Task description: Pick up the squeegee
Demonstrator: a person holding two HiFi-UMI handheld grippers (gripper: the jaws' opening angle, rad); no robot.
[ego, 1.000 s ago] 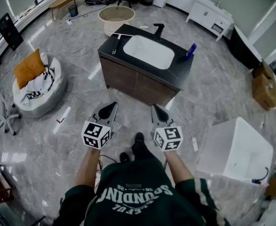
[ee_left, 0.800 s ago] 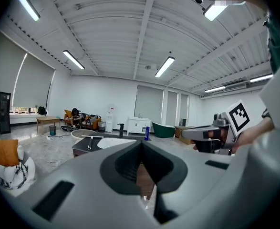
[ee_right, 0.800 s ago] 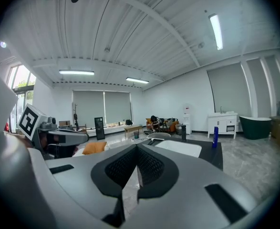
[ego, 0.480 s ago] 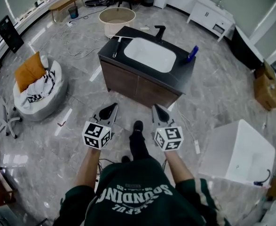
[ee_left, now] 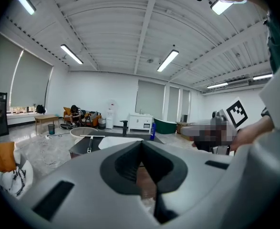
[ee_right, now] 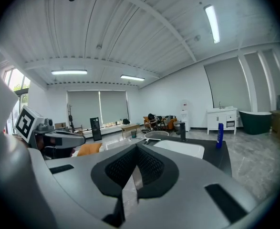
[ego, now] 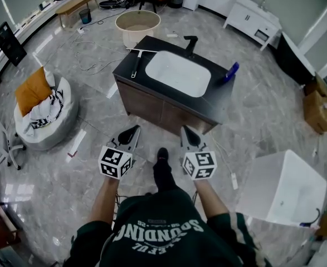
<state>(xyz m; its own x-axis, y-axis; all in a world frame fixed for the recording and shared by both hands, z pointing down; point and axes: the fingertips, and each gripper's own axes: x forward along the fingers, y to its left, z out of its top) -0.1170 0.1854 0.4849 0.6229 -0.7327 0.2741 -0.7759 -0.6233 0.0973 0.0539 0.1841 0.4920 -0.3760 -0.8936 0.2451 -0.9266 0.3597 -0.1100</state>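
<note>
The squeegee (ego: 136, 61) lies on the left end of the black vanity top (ego: 219, 96), its blade at the far end and its dark handle pointing toward me. It also shows small in the left gripper view as the squeegee (ee_left: 89, 142). My left gripper (ego: 133, 129) and right gripper (ego: 184, 129) hang side by side in the air in front of the vanity, well short of it. Both are shut with nothing in them. In their own views the left gripper (ee_left: 140, 148) and right gripper (ee_right: 136, 152) have their jaws pressed together.
A white sink basin (ego: 177, 74) with a black faucet (ego: 190, 41) fills the counter's middle, and a blue bottle (ego: 229, 72) stands at its right end. A round tub (ego: 137, 22) stands behind, a beanbag (ego: 40, 107) at left, a white box (ego: 280, 188) at right.
The vanity has come nearer in the head view as the person stepped toward it. Both grippers went forward with the body and stayed shut.
</note>
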